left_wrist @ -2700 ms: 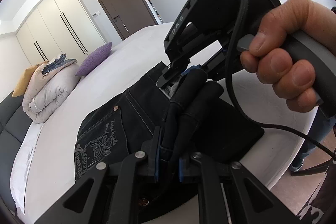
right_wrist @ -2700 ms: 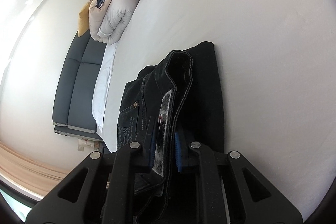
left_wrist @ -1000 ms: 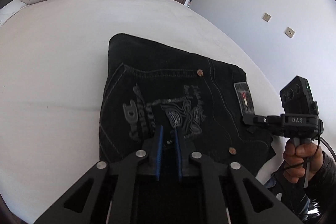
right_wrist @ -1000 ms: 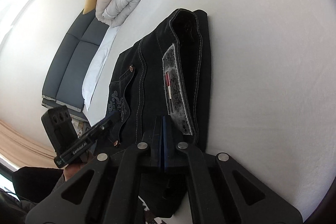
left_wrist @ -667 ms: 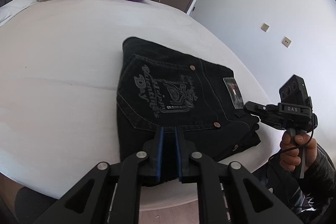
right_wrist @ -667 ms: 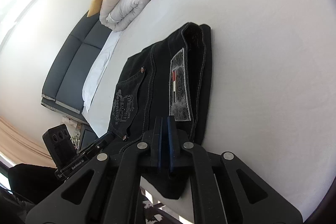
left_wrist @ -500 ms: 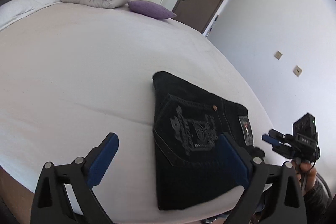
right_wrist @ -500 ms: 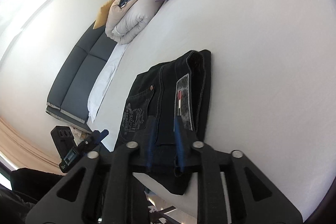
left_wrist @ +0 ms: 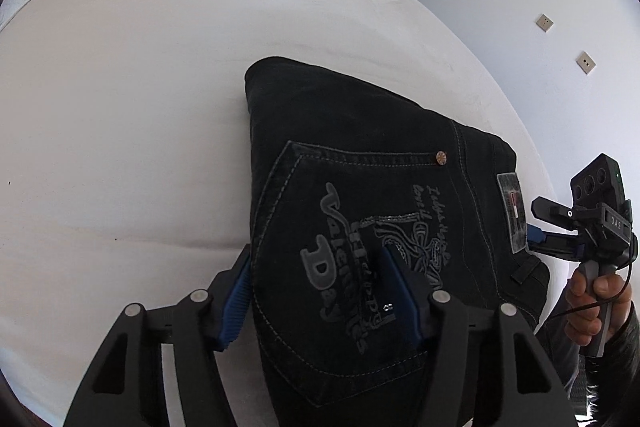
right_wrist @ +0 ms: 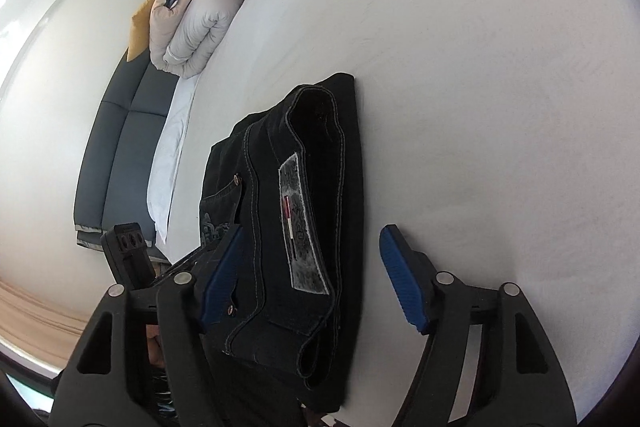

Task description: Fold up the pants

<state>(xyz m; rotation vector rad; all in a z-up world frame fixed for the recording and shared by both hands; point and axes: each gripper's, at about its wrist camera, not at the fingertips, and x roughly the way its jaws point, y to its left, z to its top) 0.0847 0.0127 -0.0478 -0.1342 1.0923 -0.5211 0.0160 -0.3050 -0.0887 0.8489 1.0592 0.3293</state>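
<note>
While the left gripper [left_wrist: 316, 293] narrows and the right gripper [right_wrist: 308, 277] widens, both unclamped, the folded black denim pants [left_wrist: 376, 211] ahead look heavy, stiff; pinch the stacked edge.

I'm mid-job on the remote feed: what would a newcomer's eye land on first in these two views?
First the black folded pants, a compact bundle near the edge of the white bed, embroidered back pocket and waistband patch facing up. Next the blue-padded claws: the left claw, closing, hangs over the pocket, gripping nothing; the right claw, opening, hangs above the waistband.
</note>
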